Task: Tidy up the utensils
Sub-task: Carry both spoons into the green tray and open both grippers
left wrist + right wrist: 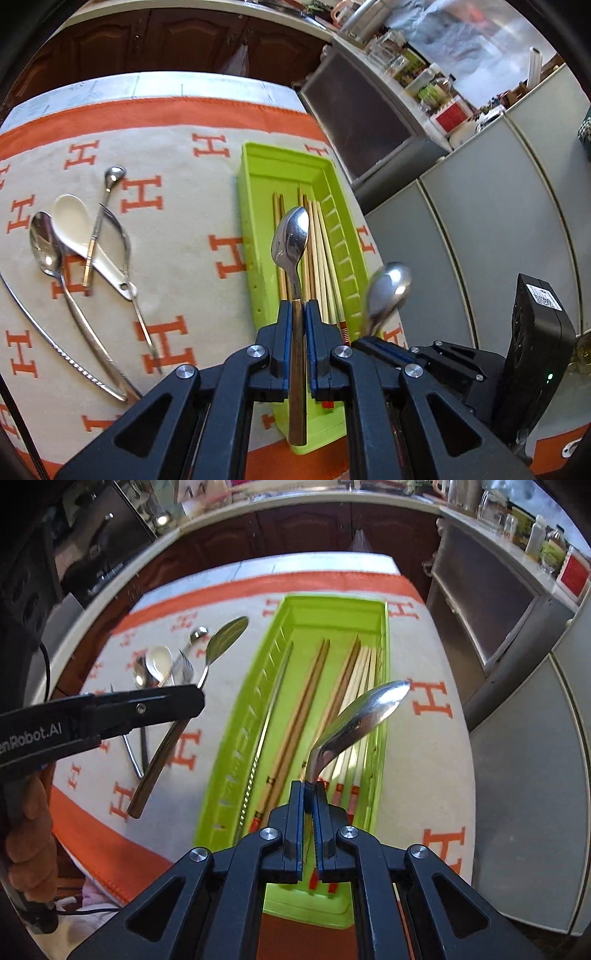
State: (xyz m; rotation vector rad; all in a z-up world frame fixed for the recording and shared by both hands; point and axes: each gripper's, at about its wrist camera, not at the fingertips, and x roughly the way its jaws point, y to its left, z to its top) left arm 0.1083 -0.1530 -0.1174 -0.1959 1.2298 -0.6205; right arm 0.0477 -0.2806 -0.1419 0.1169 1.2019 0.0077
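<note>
- Left claw (298, 314) clamping shut on a wood-handled spoon (291, 236), gripping mid-handle, bowl sticking forward over the green tray (258, 162).
- Right claw (309, 794) pinching shut on a steel spoon (365, 709) low on its curved neck, bowl hanging above the tray's chopsticks (306, 686).
- Handling likely as stiff, light, slick metal; grabbing the handle, never the bowl, looking safest.
- Both claws pointing steeply down over the tabletop (177, 110); remaining cutlery (70, 243) lying left of the tray.
</note>
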